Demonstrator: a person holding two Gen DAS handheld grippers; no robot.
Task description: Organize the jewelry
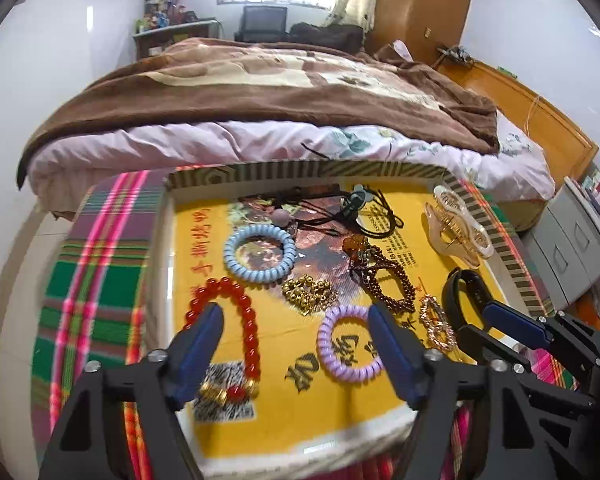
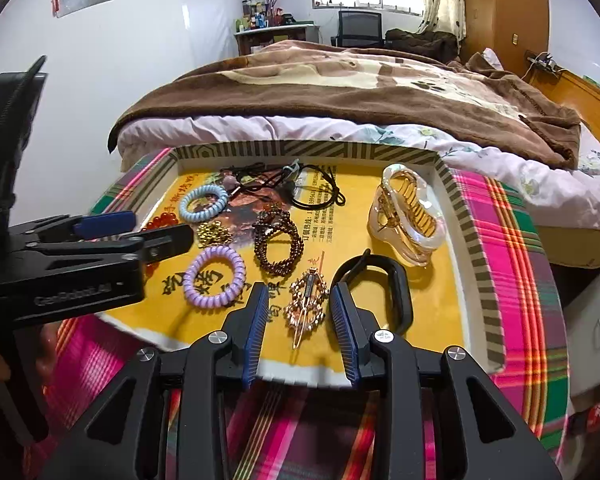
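1. Left wrist view: the left gripper hangs over the near half of the shallow cardboard box lid with striped rim, its jaws spread wide and holding nothing. The lid lies on a plaid pink-and-green cloth.
2. Between and just beyond the jaws lie the red glass-like bead bracelet with gold spacers and the lilac plastic spiral hair coil. The beads look hard, smooth and slippery, strung loosely, so the loop will sag; judged best taken across the strand, not on 1 bead. The coil looks light, springy and grippy; any point on its ring should hold.
3. Farther in: a pale blue spiral hair coil, a crumpled gold chain heap, a dark brown beaded strand and black elastic cords. The chain is limp and likely to slip through.
4. Right wrist view: the right gripper is released, jaws apart on either side of a rose-gold rhinestone hair clip, not touching it. The clip looks rigid, thin and fragile at its stones; a pinch across its flat body seems safest.
5. Just beside it lies a black rubbery wristband, pliable and light. Beyond stands a large translucent cream-and-gold claw clip, stiff, glossy, probably slippery.
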